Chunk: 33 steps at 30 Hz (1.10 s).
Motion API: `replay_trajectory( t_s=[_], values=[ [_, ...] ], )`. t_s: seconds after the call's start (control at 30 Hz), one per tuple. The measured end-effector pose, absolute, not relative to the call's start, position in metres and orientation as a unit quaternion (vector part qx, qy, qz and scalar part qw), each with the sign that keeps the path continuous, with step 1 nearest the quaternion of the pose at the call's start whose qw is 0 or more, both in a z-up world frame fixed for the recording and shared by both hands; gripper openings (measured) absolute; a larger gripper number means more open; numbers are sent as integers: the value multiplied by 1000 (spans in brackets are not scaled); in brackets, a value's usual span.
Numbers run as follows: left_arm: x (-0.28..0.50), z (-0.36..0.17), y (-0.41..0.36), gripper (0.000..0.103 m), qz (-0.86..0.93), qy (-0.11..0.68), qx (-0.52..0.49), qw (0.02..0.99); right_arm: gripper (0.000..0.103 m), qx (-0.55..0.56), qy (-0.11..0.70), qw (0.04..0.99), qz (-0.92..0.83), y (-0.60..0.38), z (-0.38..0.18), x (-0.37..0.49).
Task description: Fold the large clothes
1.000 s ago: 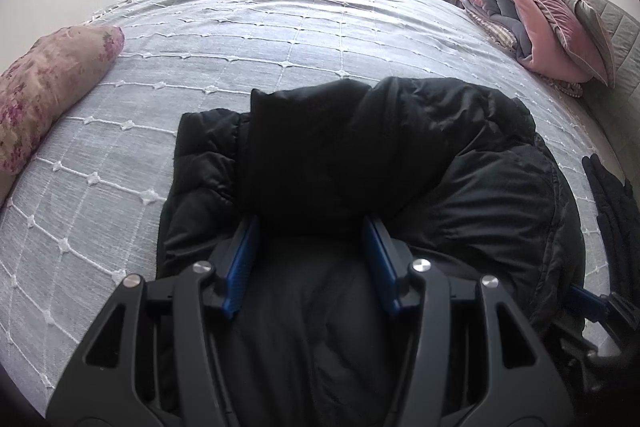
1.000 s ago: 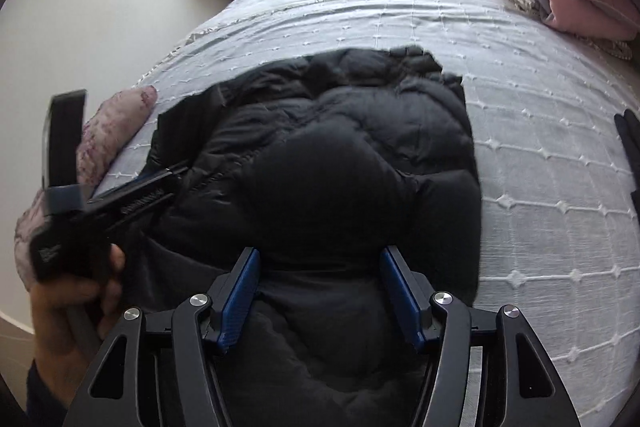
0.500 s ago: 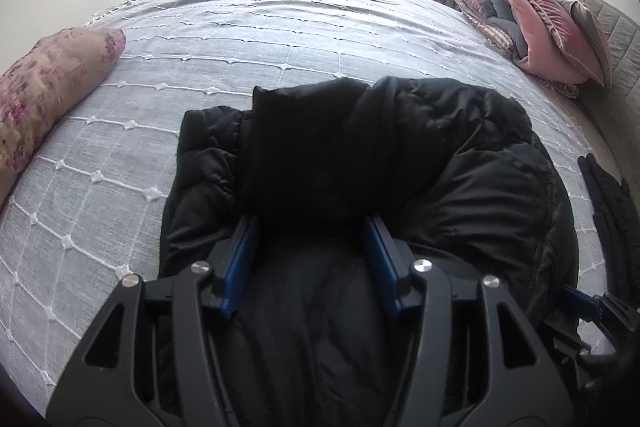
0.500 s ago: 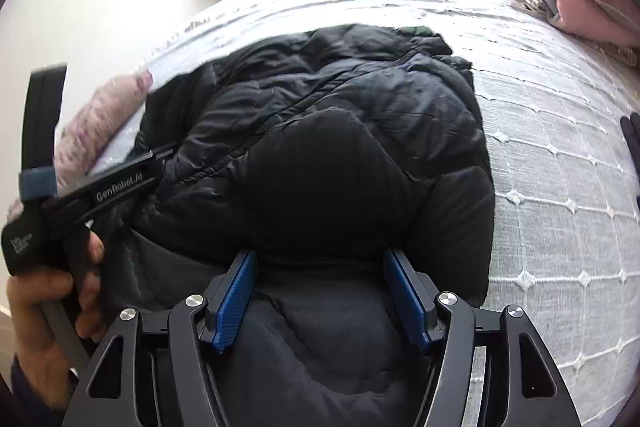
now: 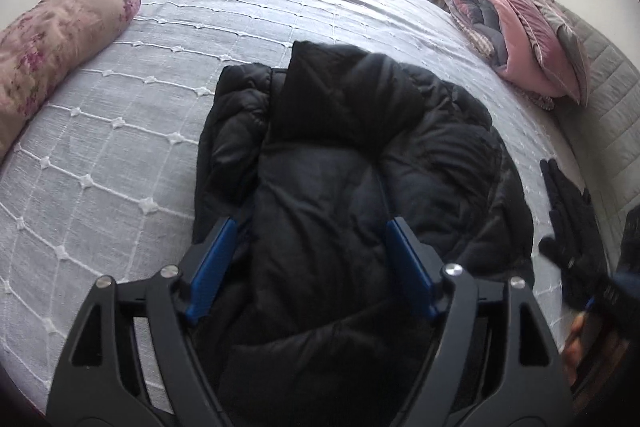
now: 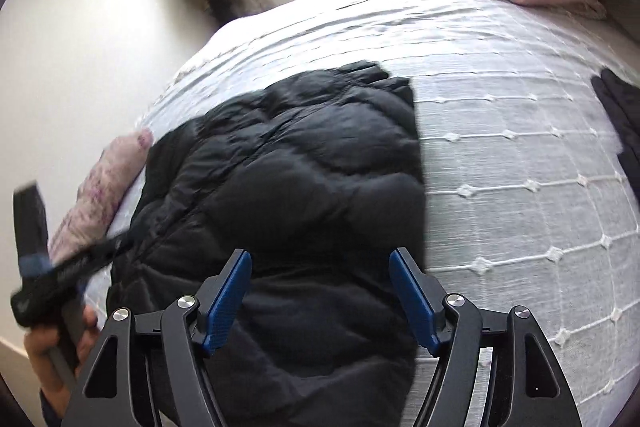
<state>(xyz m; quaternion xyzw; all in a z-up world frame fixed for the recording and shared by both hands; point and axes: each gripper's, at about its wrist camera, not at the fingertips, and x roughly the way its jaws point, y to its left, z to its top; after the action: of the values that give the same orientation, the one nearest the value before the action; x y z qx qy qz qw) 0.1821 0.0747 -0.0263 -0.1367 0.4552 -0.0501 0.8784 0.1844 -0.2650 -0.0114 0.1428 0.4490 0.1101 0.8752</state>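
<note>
A black puffer jacket (image 5: 360, 163) lies folded on the white quilted bedspread (image 5: 120, 147). My left gripper (image 5: 312, 223) hovers over its near end with the jaws opening. Fabric shows between the blue pads (image 5: 212, 263), but they do not press on it. In the right wrist view the jacket (image 6: 304, 167) stretches away from my right gripper (image 6: 320, 253), whose jaws are also opening, with no pad gripping the cloth. The left gripper (image 6: 52, 279) appears blurred at that view's left edge, held by a hand (image 6: 48, 351).
A floral pillow (image 5: 52, 43) lies at the bed's left side. A folded pink and grey quilt (image 5: 520, 39) is stacked at the far right. A dark glove-like item (image 5: 568, 211) rests near the right edge. A window is behind the bed.
Both pairs of jaws have widened and let go of the jacket fold they held. Both grippers have drawn back from the jacket, and the right one has rolled.
</note>
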Motion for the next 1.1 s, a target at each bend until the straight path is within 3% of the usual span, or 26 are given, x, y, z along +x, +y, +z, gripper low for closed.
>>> replay_trajectory(
  t_s=[0.37, 0.6, 1.1],
  values=[
    [158, -41, 96, 82, -124, 485, -170, 849, 74, 239, 468, 844, 109, -300, -28, 193],
    [149, -53, 95, 92, -146, 492, -158, 844, 74, 247, 473, 840, 103, -305, -32, 192],
    [152, -65, 104, 102, -170, 499, -197, 827, 74, 281, 495, 815, 107, -310, -51, 192]
  ],
)
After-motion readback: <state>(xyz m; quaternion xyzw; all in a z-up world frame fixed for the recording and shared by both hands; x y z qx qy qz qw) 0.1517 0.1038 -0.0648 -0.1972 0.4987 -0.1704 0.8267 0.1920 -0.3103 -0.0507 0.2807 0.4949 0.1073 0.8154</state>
